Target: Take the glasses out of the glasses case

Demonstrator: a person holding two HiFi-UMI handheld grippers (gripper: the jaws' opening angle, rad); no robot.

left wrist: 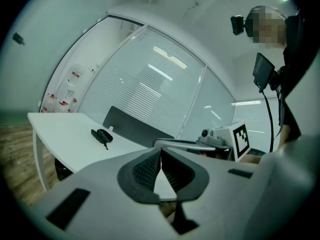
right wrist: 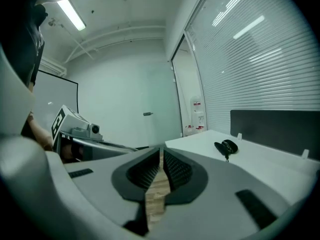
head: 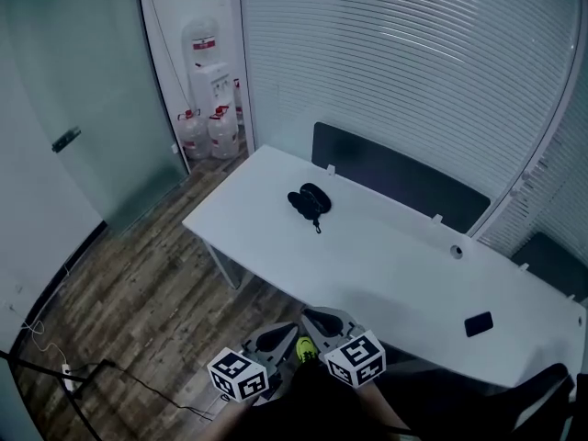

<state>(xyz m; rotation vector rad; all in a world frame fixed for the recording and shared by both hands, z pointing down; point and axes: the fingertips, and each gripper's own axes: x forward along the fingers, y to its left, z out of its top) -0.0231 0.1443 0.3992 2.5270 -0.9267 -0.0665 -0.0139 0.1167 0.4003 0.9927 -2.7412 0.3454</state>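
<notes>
The black glasses case [head: 310, 200] lies closed on the white table [head: 386, 265], toward its far left part, with a short strap hanging off its near side. It also shows small and distant in the left gripper view, glasses case [left wrist: 102, 135], and in the right gripper view, glasses case [right wrist: 226, 146]. Both grippers are held low at the near edge of the table, well short of the case. My left gripper [head: 278, 340] has its jaw tips touching and nothing between them. My right gripper [head: 323, 321] is likewise shut and empty. No glasses are visible.
A flat black object [head: 478, 323] lies on the table's right part, near a small round grommet [head: 457, 252]. A dark partition panel [head: 395, 177] runs along the table's far edge. A water dispenser [head: 209, 81] with bottles stands in the back corner. A dark chair [head: 542, 398] is at lower right.
</notes>
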